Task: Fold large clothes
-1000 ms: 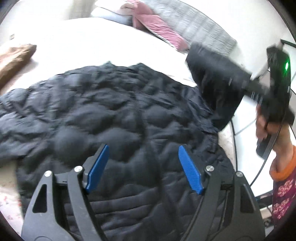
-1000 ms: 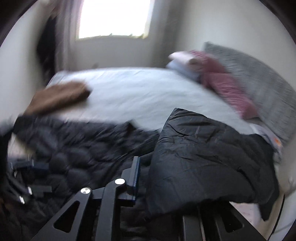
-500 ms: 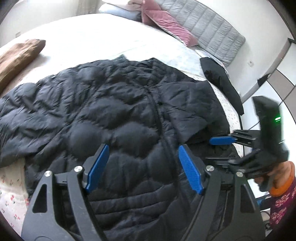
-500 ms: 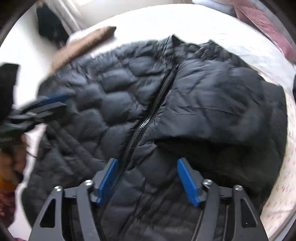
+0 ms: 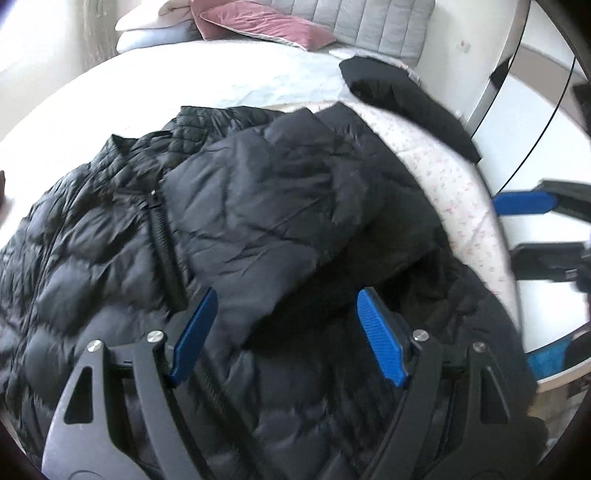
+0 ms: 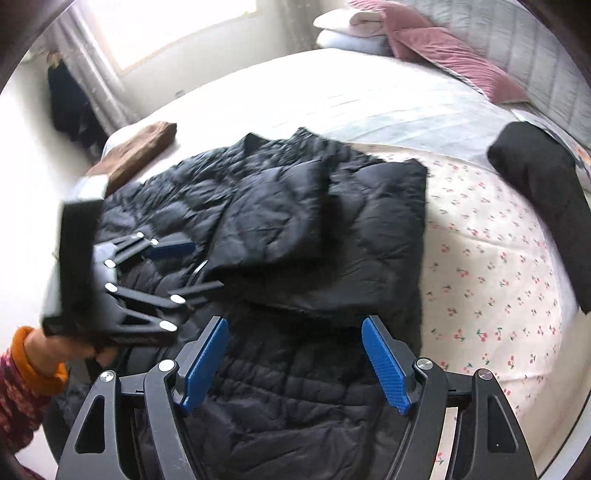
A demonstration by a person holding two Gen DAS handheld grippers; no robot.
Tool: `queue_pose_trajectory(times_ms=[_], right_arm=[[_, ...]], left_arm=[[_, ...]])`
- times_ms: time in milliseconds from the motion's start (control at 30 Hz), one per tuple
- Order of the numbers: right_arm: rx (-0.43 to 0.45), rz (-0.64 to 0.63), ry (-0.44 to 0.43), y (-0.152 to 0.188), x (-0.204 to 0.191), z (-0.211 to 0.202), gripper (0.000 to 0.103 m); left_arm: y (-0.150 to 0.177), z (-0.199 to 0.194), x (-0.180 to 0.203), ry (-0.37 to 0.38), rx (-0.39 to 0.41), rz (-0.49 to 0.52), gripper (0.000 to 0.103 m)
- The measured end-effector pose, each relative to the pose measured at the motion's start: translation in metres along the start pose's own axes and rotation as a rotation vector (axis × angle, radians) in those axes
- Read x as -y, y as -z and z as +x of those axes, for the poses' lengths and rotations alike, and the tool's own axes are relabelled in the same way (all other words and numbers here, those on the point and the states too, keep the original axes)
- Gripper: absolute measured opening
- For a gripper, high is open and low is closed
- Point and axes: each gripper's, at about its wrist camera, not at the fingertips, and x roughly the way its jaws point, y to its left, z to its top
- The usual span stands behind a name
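Garment: black quilted puffer jacket [image 6: 295,236] lying front-up on the bed, its zipper [image 5: 162,236] running down the middle (one sleeve lies folded across the chest, toward the zipper).
Support: white bed with a cherry-print sheet [image 6: 487,266]; the jacket covers its near portion.
Left gripper [image 5: 286,332]: blue-padded jaws spread wide, holding nothing, poised over the jacket's lower front beside the folded sleeve's end.
Right gripper [image 6: 295,363]: jaws likewise wide apart and empty, above the jacket's lower part; in the left wrist view it shows at the bed's right edge.
Hand: the person's left hand [image 6: 55,343], in an orange cuff, grips the left tool's handle.
Surroundings: folded brown garment [image 6: 136,151] beyond the jacket's far side; second black garment [image 6: 535,184] near the bed's right edge; pink velvet pillow [image 6: 450,51] against the grey padded headboard [image 5: 351,18].
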Motion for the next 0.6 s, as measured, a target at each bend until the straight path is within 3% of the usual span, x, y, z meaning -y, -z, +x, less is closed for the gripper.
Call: queue_pose_trajectory(times_ms=[100,200,400,600], right_arm=[[0.017,0.043,-0.008,-0.001,0.010,0.003,0.076],[0.021,0.073,-0.014,-0.001,0.016,0.008,0.076],[0.025,0.089,-0.008,-0.001,0.022,0.016,0.076],[0.022,0.102,0.007,-0.003,0.022,0.025,0.076]], left_arm=[[-0.002,0.018,0.008,-0.093,0.002,0.026,0.078],[0.000,0.021,-0.006,-0.157,0.016,-0.024,0.063],[0.020,-0.034,-0.089,-0.127,0.132,-0.311,0.060],[0.068,-0.063,-0.169,-0.087,0.086,-0.494,0.060]])
